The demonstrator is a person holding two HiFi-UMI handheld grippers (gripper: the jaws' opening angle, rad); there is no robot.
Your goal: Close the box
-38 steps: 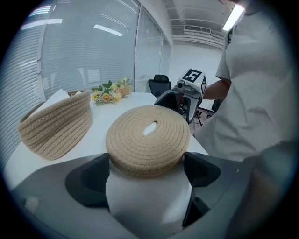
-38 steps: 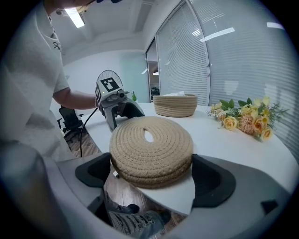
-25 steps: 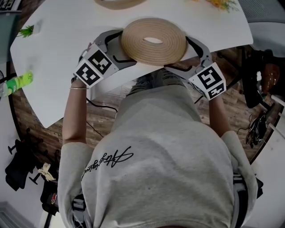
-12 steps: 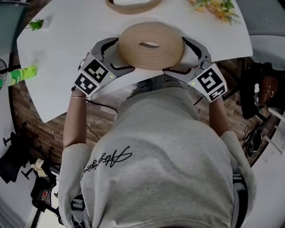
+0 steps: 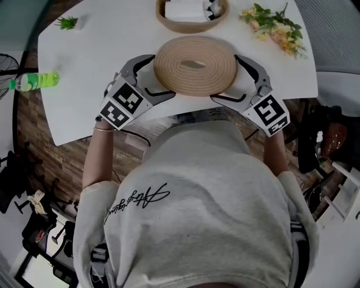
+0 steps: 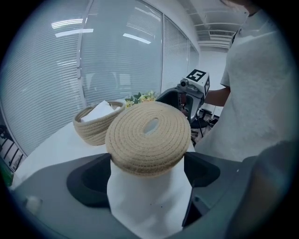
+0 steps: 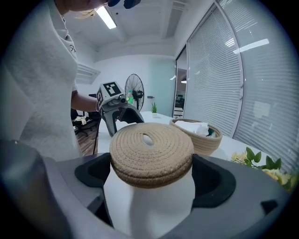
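Two grips on rope lid [image 5: 194, 64]: left claw [image 6: 147, 161], right claw [image 7: 152, 168] both clamped; open basket [image 5: 191, 25] beyond holds white paper [image 5: 183, 10]

Yellow flowers [image 5: 274, 25] lie near the white tabletop's [image 5: 101, 50] far right corner. A small green plant [image 5: 67, 22] sits at the far left corner, and a green bottle [image 5: 35, 81] shows by the left edge. A standing fan [image 7: 134, 93] rises beyond.

White things [image 5: 185, 9] inside the round woven rope basket [image 5: 191, 27] were too small to identify, and the head view's top edge cut its far rim. In the left gripper view, the flat coiled-rope lid [image 6: 148, 137] partly hid the yellow flowers [image 6: 139, 97].
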